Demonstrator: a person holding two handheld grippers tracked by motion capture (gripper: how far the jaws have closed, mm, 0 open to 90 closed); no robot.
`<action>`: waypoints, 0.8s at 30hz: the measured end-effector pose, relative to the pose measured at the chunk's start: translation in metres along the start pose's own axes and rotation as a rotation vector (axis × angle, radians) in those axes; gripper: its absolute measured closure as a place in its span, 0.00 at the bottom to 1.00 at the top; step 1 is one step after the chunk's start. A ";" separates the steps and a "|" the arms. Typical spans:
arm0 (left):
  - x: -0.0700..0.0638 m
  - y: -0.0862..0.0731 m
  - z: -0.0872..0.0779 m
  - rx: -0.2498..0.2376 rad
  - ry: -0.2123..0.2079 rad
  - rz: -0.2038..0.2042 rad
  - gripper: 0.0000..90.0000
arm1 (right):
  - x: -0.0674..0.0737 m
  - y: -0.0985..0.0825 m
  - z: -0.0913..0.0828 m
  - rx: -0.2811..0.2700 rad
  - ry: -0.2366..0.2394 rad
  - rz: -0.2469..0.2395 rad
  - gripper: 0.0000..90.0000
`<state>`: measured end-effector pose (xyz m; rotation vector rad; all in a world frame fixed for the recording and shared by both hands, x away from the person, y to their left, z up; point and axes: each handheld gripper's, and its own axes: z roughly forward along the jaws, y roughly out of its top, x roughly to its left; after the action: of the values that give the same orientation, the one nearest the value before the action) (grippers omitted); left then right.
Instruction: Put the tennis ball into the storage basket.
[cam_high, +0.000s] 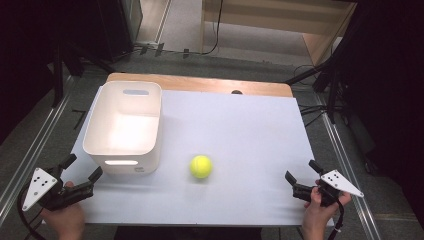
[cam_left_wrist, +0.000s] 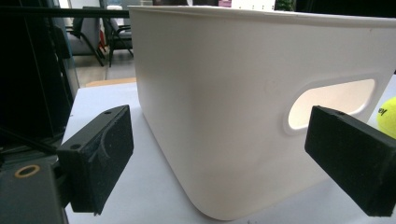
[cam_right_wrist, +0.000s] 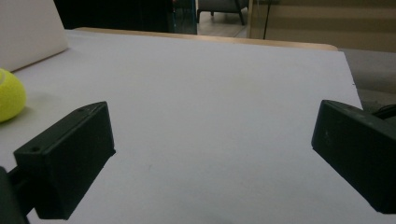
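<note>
So a yellow tennis ball (cam_high: 201, 166) is seen sitting on the white table top (cam_high: 250, 135), a bit left of the middle and closer to the near edge than the far one. Just beside it, toward the left edge, a white plastic bin (cam_high: 125, 125) is parked; the bin runs from near the far left corner down to about level with the ball, and a small gap is left between the two, so no contact there. Nothing can be made out inside the bin from above, just a bright bare floor. A handle slot is cut into its near wall and another into its far wall.

The left gripper (cam_high: 80, 170) is held at the near left corner, right in front of the bin's near wall, jaws spread wide with nothing between them. From the left gripper view the bin (cam_left_wrist: 224, 107) is seen close up past the jaws, handle slot included, and a sliver of the ball (cam_left_wrist: 387, 116) is caught at the right margin.

The right gripper (cam_high: 302, 176) is held at the near right corner, well apart from the ball. Its jaws are also spread wide and nothing is gripped; only bare table top (cam_right_wrist: 210, 102) is seen between them in the right gripper view, with the ball (cam_right_wrist: 10, 95) off at the left margin and a corner of the bin (cam_right_wrist: 28, 32) behind it.

Neither the ball nor the bin is being touched by either gripper.
</note>
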<state>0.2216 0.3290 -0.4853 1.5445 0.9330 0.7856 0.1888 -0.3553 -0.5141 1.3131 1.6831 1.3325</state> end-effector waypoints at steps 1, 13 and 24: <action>0.000 0.000 0.000 0.006 0.000 0.002 0.09 | 0.000 0.000 0.000 0.003 0.002 -0.002 0.00; 0.000 0.000 0.001 0.006 0.003 -0.005 0.09 | 0.006 0.003 0.002 0.019 0.017 -0.025 0.00; 0.000 0.000 0.000 0.009 -0.003 -0.004 0.09 | 0.022 0.016 0.002 0.007 0.068 -0.035 0.00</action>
<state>0.2220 0.3291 -0.4853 1.5506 0.9381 0.7779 0.1885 -0.3342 -0.4966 1.2490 1.7502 1.3659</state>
